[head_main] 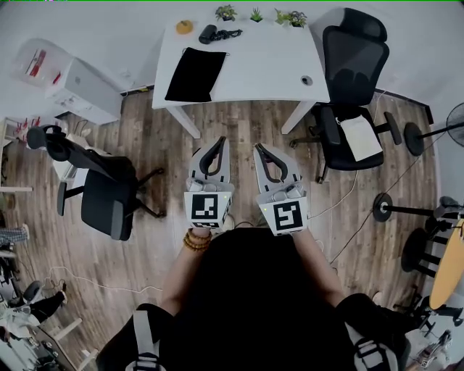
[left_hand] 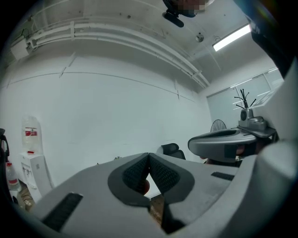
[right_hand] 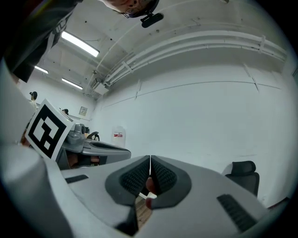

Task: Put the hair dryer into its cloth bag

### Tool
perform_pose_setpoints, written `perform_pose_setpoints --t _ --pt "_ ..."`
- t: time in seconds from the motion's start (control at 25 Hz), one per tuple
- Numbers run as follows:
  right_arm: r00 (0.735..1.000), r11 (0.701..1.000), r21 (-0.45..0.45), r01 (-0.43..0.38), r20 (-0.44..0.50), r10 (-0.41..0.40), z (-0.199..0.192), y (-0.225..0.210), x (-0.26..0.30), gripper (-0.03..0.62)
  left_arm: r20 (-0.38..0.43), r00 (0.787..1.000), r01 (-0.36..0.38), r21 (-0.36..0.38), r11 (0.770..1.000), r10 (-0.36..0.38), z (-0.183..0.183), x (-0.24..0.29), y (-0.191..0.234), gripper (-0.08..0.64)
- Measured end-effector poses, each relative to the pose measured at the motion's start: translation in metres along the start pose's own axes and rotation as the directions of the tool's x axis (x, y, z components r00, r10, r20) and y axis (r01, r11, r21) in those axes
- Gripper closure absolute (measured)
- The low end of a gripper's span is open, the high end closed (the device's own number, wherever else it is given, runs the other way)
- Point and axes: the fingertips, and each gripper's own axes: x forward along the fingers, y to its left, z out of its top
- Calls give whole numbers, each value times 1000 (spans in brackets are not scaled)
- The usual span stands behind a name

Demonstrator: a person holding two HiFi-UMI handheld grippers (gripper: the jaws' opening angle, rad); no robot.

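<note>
- The wood floor (head_main: 239,130) between you and the bench is open, so you have free room straight ahead.
- The white bench (head_main: 261,65) stands in front of you with its near edge facing you. Its right half is bare except for a small round thing (head_main: 307,80).
- A black office chair (head_main: 351,87) crowds the bench's right corner. A second chair (head_main: 101,192) stands on your left, and a white cabinet (head_main: 83,88) sits beyond it against the wall.
- The black cloth bag (head_main: 194,74) lies flat on the bench's left half and reaches towards the near edge.
- Your left gripper (head_main: 220,140) and right gripper (head_main: 259,147) point level at the bench, side by side and short of it. The jaws of both are pressed together with nothing between them.
- The hair dryer (head_main: 209,33) lies at the bench's far edge, behind the bag and apart from it, with its cord (head_main: 229,33) just to its right.
- An orange thing (head_main: 184,27) sits to the left of the hair dryer, and small plants (head_main: 226,12) line the far edge.
</note>
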Motion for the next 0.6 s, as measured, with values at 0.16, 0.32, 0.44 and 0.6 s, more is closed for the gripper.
perform_pose_setpoints --t 0.16,0.32,0.44,0.6 --pt "999 999 23 -36 -9 36 -14 -31 8 563 -29 999 -27 -3 1000 27 -4 28 -10 538" --pt "995 994 25 -102 -17 102 -26 -56 16 563 -59 995 -82 -1 997 82 -7 53 -16 538" --pt "989 988 41 -146 -20 147 -36 -75 24 563 -76 989 -127 5 992 127 -10 70 -18 538" --pt "979 978 55 -202 -22 204 -46 -96 34 563 -105 975 -194 2 981 193 -18 81 -16 538"
